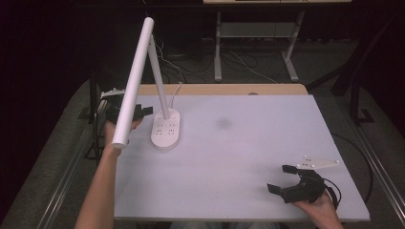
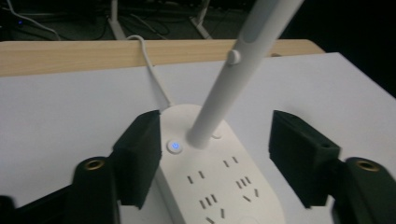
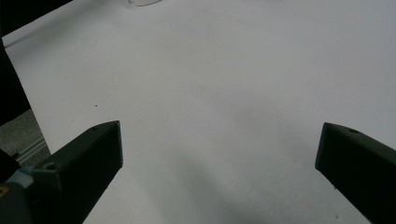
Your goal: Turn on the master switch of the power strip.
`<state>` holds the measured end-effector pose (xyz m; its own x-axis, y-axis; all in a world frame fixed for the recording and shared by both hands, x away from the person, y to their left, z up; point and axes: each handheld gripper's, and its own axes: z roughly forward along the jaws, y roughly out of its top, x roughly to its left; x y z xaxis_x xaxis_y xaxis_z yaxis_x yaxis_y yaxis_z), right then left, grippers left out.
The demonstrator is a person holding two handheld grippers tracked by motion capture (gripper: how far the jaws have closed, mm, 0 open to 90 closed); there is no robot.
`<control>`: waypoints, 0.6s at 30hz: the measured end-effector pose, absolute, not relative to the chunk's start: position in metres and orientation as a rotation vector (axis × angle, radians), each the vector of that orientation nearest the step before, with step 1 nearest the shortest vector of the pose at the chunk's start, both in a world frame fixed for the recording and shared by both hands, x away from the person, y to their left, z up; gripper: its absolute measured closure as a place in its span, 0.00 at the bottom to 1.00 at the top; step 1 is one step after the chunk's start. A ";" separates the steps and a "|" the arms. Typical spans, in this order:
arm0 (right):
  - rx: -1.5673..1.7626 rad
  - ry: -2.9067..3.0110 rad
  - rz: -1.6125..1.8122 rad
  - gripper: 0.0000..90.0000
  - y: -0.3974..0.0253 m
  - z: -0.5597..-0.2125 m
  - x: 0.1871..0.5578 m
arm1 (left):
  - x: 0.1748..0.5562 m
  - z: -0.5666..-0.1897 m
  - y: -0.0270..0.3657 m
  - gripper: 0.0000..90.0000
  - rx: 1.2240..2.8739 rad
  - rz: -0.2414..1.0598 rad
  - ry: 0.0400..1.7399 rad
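This looks like a lab or test room set up for recording, not a home. The landmark is the white table (image 1: pixel 248 143): a plain board with a bare wooden strip (image 1: pixel 224 89) along its far edge. Beyond that edge stands the metal frame of another bench (image 1: pixel 258 43), with loose cables (image 1: pixel 248 64) trailing over grey carpet (image 1: pixel 57 143) under it. To the table's left and right run metal floor rails (image 1: pixel 62 186). The room beyond is dark. On the table's far left corner stands a white desk lamp on a power-strip base (image 1: pixel 165 128), its cord (image 2: pixel 152 74) running off the far edge.
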<state>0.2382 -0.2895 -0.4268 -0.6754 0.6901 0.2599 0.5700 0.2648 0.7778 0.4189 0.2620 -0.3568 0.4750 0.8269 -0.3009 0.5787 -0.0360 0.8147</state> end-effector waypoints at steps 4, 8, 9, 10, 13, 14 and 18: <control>1.192 2.387 1.384 0.00 -0.289 -0.426 0.238 | 0.407 -0.356 0.261 0.27 1.716 0.293 1.183; 1.187 2.391 1.388 0.00 -0.289 -0.426 0.238 | 0.394 -0.356 0.259 0.18 1.716 0.273 1.156; 1.186 2.393 1.387 0.00 -0.289 -0.425 0.238 | 0.391 -0.357 0.259 0.16 1.713 0.269 1.149; 1.187 2.393 1.387 0.00 -0.288 -0.425 0.238 | 0.387 -0.357 0.259 0.15 1.712 0.268 1.146; 1.184 2.393 1.388 0.00 -0.288 -0.425 0.237 | 0.377 -0.360 0.258 0.10 1.697 0.274 1.146; 1.181 2.392 1.390 0.00 -0.288 -0.425 0.237 | 0.374 -0.361 0.258 0.08 1.695 0.275 1.139; 1.178 2.386 1.394 0.00 -0.289 -0.424 0.236 | 0.361 -0.363 0.260 0.02 1.697 0.279 1.152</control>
